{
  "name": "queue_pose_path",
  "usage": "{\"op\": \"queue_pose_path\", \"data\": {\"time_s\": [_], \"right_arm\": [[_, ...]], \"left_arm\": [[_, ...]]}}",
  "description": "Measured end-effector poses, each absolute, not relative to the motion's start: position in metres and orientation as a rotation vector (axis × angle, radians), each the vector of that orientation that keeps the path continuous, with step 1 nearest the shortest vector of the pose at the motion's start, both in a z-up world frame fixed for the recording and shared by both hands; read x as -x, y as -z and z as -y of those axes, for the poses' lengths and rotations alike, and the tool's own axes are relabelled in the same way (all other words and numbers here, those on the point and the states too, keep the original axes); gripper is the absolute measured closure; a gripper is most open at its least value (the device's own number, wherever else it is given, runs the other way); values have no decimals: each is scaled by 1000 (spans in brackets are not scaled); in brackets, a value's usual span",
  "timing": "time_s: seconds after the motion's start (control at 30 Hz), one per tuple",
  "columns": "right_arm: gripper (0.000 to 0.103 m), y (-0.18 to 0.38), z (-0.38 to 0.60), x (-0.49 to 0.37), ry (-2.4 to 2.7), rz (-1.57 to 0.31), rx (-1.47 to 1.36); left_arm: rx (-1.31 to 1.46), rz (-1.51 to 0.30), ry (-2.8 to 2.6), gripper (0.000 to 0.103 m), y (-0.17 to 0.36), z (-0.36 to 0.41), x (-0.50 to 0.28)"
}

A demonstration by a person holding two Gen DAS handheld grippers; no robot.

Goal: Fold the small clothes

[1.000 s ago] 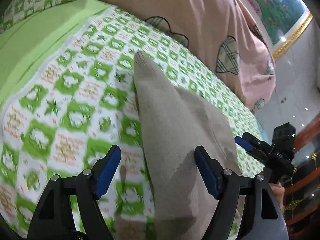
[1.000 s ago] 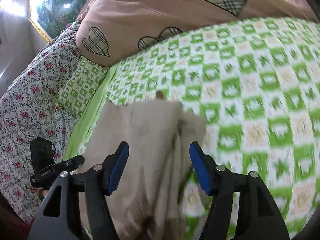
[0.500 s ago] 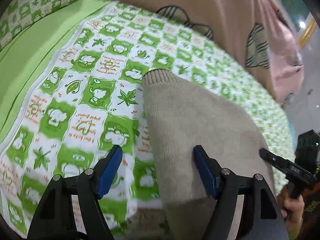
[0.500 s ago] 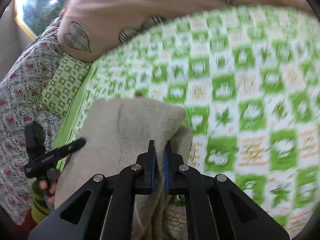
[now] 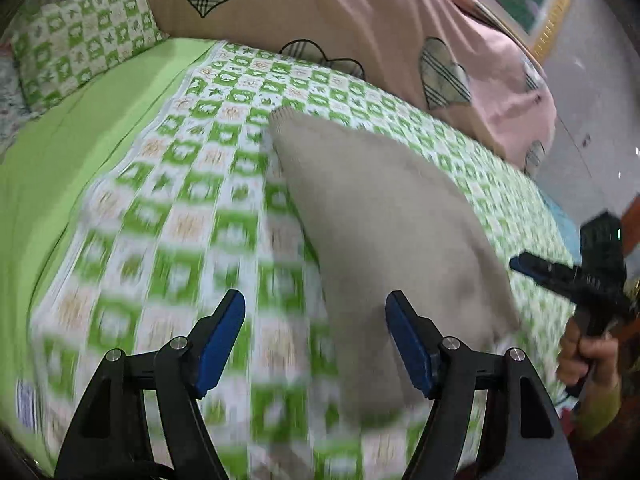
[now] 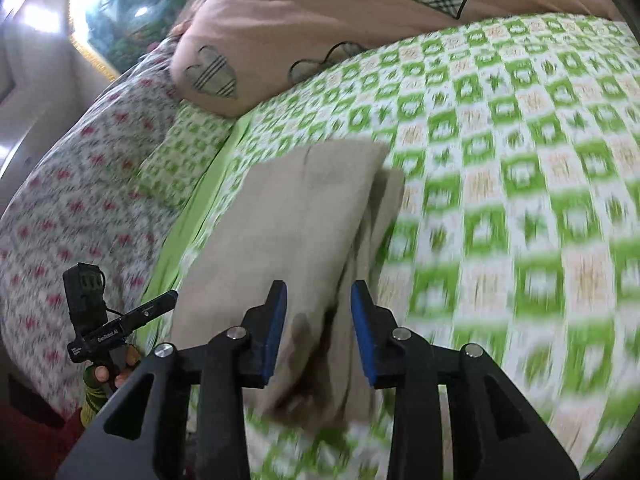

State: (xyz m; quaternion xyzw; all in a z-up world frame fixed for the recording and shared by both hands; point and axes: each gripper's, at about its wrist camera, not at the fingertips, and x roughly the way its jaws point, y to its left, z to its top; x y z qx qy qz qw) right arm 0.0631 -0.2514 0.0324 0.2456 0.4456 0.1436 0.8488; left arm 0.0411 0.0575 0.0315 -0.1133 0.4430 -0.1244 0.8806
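Note:
A beige knit garment (image 5: 372, 216) lies folded on the green-and-white checked bedspread (image 5: 180, 208). My left gripper (image 5: 316, 336) is open and empty, its right finger over the garment's near edge. In the right wrist view the same garment (image 6: 296, 216) lies ahead, with a second layer showing along its right edge. My right gripper (image 6: 318, 328) is partly open, its fingers on either side of the garment's near right edge, holding nothing. The right gripper also shows in the left wrist view (image 5: 532, 268), and the left gripper in the right wrist view (image 6: 156, 308).
A pink quilt with plaid hearts (image 5: 360, 20) is piled at the back of the bed. A checked pillow (image 5: 80, 44) and plain green sheet (image 5: 48, 148) lie left. A floral quilt (image 6: 60, 200) is at the left in the right wrist view.
My right gripper closed half a second ago and has now opened partway and let go of the garment's edge. My left gripper stayed open and drew back a little.

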Motion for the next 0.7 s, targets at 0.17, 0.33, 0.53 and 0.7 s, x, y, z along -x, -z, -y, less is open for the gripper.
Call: {"op": "queue_pose_path", "data": {"time_s": [0.17,0.33,0.53,0.7], "right_arm": [[68,-23,239,-30,-328,-952,-510],[68,-17,232,-24,-327,-954,-521],[68,-16,216,-27,-340,-968,-489],[68,-13,195,-29,-337,-981,-392]], "left_arm": [[183,-885,301,28,-21,-42,11],[97,-892,260,28,-5,-24,8],[65,-864,123,31,4,-18,-11],[131,-888,110,59,12,-21,-12]]}}
